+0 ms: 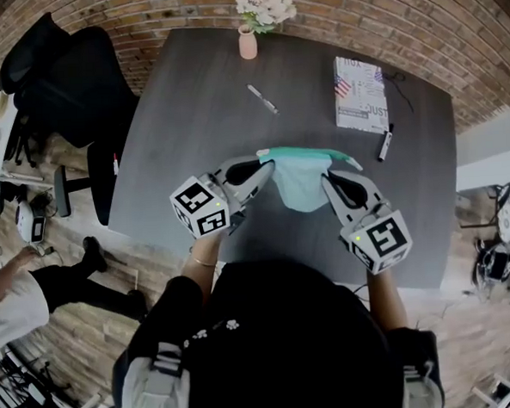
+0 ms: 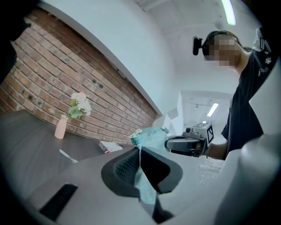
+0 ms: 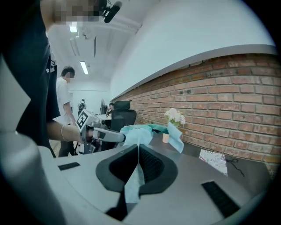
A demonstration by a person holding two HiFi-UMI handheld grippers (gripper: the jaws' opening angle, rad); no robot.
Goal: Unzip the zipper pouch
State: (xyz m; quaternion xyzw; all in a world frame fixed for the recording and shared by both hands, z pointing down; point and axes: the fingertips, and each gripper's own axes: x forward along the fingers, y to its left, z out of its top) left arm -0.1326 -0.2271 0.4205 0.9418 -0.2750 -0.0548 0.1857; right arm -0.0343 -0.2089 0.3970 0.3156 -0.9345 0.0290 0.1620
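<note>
A teal zipper pouch hangs in the air over the dark grey table, stretched between my two grippers. My left gripper is shut on the pouch's left top corner; in the left gripper view its jaws pinch the teal fabric. My right gripper is shut on the right top corner; in the right gripper view teal cloth runs between its closed jaws. The zipper pull is hidden from me. Each gripper view shows the other gripper across the pouch.
On the far side of the table stand a pink vase with flowers, a pen, a printed booklet and a black marker. A black office chair stands left of the table. A person sits at lower left.
</note>
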